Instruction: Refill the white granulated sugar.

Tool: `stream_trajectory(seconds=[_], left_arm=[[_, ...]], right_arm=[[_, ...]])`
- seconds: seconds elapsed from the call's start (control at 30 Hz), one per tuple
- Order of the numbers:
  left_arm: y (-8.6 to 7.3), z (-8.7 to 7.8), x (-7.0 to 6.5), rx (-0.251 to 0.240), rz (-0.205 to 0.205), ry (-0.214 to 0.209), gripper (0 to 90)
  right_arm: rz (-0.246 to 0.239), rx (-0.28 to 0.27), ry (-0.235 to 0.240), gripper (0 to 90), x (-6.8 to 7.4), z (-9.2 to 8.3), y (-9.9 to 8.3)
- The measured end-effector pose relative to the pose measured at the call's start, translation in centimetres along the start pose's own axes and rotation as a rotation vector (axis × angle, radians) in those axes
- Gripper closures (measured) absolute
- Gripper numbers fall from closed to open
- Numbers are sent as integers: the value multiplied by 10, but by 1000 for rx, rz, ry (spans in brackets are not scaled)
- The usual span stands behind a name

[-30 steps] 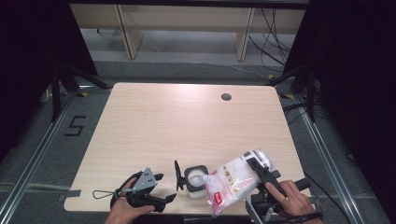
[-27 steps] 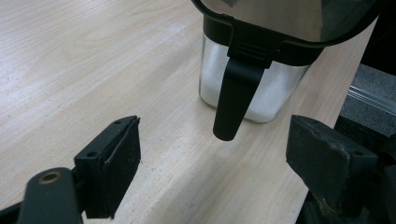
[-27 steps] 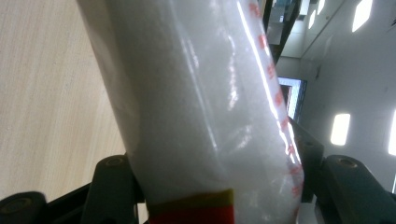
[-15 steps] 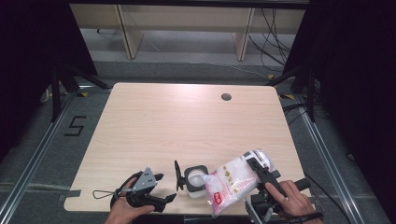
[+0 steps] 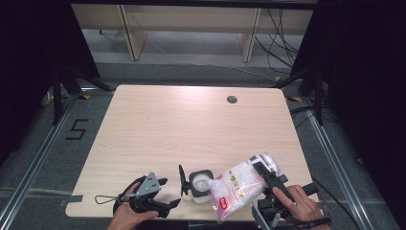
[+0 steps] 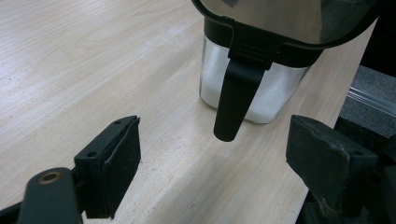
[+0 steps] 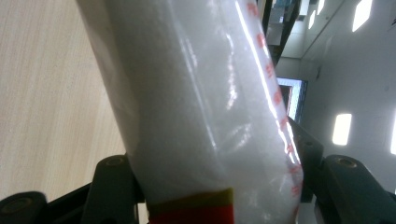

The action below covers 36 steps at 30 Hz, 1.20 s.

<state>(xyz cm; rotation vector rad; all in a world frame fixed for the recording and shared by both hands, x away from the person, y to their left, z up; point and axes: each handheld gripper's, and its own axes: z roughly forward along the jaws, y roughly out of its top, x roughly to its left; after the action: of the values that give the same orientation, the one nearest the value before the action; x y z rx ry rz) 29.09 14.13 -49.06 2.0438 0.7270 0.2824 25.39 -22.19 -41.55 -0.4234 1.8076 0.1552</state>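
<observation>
A light wooden table with a round cable hole near its far edge.

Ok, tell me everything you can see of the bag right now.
The bag is clear plastic with red print and a red and yellow band, packed with white grains. It is clamped between the right gripper's fingers and held tilted above the table's near edge, one end toward the open jar. Nothing else touches it.

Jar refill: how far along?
Done: the jar stands with its lid flipped open and white grains inside. In hand: the right gripper clamps the bag, tilted towards the jar. The left gripper waits open beside it. Left, probably: finish pouring and shut the lid.
</observation>
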Motion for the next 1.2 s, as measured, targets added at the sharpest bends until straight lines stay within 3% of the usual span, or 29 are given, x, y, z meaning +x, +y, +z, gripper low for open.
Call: stream_trajectory(seconds=[0.1, 0.13, 0.23, 0.27, 0.3, 0.4, 0.47, 0.57, 0.6, 0.7, 0.83, 0.87, 0.93, 1.0, 1.03, 1.1, 1.2], left_arm=[[-1, 1, -1, -9, -25, -3, 174], [0, 0, 0, -8, 6, -2, 174], [-1, 1, 0, -5, -2, -4, 174], [-1, 1, -1, -9, -23, -3, 174], [0, 0, 1, -8, 9, -2, 175], [-1, 1, -1, -5, -14, -1, 175], [0, 1, 0, -8, -3, -1, 175], [0, 1, 1, 2, 9, -4, 175], [0, 1, 0, -8, -2, -5, 175], [0, 1, 0, -8, 2, -6, 174], [0, 0, 0, -8, -4, 1, 175], [0, 1, 0, -5, -2, -4, 174], [-1, 1, -1, -13, -22, 1, 174], [-1, 1, 0, -12, -10, -2, 174], [0, 1, 1, -1, 3, -3, 174], [-1, 1, -1, -7, -19, -3, 175], [0, 1, 0, -6, 2, -6, 175]], right_arm=[[29, 8, 11, 446, 2, 0, 0], [1, -4, 2, 446, 0, 0, 0], [8, 2, 2, 447, 0, 0, 0], [7, 2, 2, 447, 0, 0, 0], [24, 12, 10, 446, 1, -1, -1], [27, 9, 4, 447, 0, -1, -2], [8, 3, -2, 447, -1, -1, -2], [26, 2, 8, 447, 0, -1, -2], [55, 17, 16, 447, 2, -2, -2], [12, -8, -2, 447, -1, -1, -2], [41, 10, 16, 447, 2, -1, -2], [27, 7, 11, 447, 1, -1, -2], [46, 8, 15, 447, 2, -1, -2], [12, -4, 0, 448, -1, -1, -1], [16, -7, 2, 448, -1, -1, -2], [7, -9, -1, 448, -1, -1, -2], [25, 5, 10, 448, 0, -2, -2]])
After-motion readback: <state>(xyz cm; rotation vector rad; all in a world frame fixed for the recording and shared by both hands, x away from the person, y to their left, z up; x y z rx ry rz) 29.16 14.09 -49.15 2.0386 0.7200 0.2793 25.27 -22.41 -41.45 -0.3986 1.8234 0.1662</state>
